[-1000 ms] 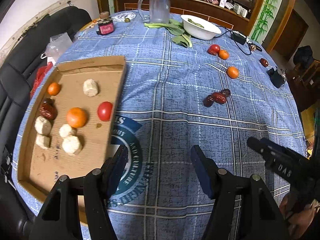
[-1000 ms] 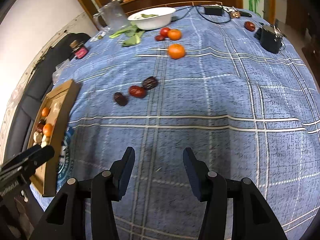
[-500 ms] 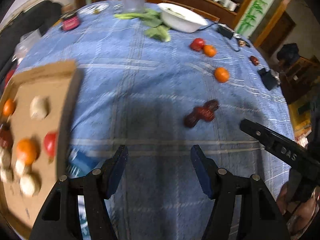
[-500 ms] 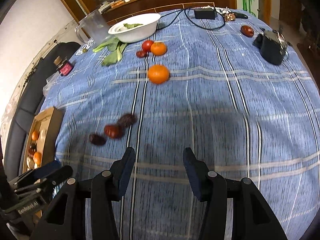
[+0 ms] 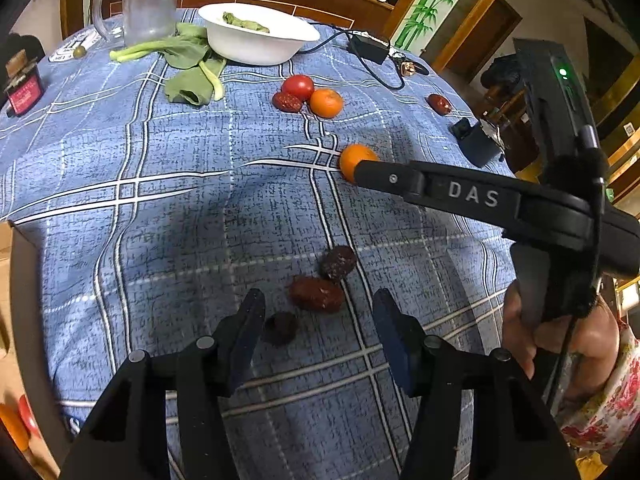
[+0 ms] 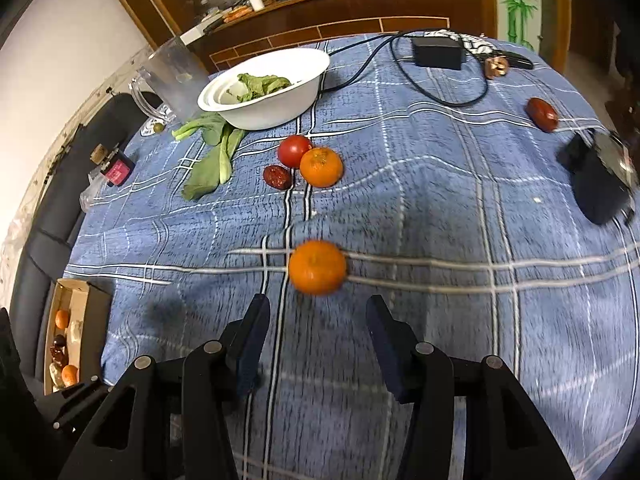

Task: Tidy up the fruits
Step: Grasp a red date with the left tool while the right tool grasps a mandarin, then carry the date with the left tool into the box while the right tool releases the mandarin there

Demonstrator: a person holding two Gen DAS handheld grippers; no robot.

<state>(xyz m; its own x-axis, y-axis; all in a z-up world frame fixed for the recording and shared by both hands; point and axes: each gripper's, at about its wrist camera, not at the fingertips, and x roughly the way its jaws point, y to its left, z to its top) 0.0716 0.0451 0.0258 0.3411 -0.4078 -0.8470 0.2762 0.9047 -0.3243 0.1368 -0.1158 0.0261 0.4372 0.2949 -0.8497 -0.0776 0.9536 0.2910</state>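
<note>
The table [image 6: 460, 208], under a blue plaid cloth, carries everything. At its left edge sits the cardboard tray [image 6: 94, 304], already holding oranges, dates and pale chunks. Toward the far edge stand a white bowl [image 6: 280, 96] of greens and a clear jug [image 6: 172, 76], with loose leaves [image 6: 212, 160] beside them; a black adapter [image 6: 438, 54] and its cable lie at the far right, a black box [image 6: 596, 184] at the right edge.

The right gripper [image 6: 316, 320] is spread wide and empty, with the near orange [image 6: 317, 267] just ahead of its tips in mid-table. I judge this the step in hand: bring the fingers down either side of the fruit, centred on its widest part, and close gently so it does not roll away.

The left gripper [image 5: 318, 320] is also released and empty, low over three dates [image 5: 317, 294] near the front edge; the middle one sits between its fingers, the darkest one close by the left finger and likely to be nudged.

Farther off, a tomato [image 6: 294, 151], a second orange [image 6: 321, 167] and a date [image 6: 277, 177] touch in a cluster, and a lone date [image 6: 542, 114] lies toward the right edge. Nothing blocks either reach, though the two tools work close together.
</note>
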